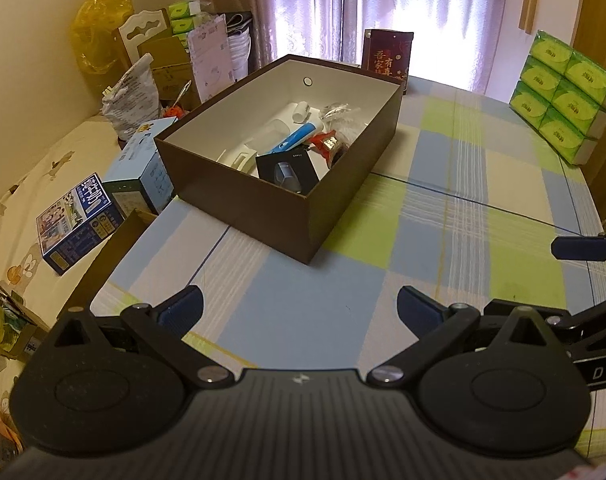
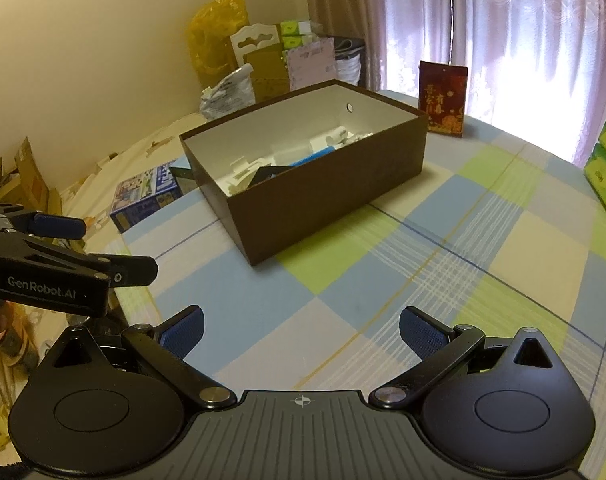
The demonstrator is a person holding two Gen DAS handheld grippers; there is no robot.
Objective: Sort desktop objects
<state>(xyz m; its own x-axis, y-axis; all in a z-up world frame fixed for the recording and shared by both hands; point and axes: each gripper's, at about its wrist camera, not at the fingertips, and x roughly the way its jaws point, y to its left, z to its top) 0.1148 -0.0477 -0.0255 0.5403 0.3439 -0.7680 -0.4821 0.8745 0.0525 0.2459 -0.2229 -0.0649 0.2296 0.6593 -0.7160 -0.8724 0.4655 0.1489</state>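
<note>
The brown box (image 1: 263,200) sits toward the far-left part of your checkered tablecloth (image 1: 443,240), with the blue-and-white tube (image 1: 299,136), a black packet (image 1: 289,170) and other bits already inside. Your left gripper (image 1: 299,307) and right gripper (image 2: 301,330) both hang over bare cloth, spread wide, holding nothing. Green tissue packs (image 1: 563,92) are stacked off to the right.

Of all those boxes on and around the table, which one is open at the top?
The big brown box in the middle of the checked table: it has no lid, so its white inside and contents show. The red box behind stands closed.
</note>
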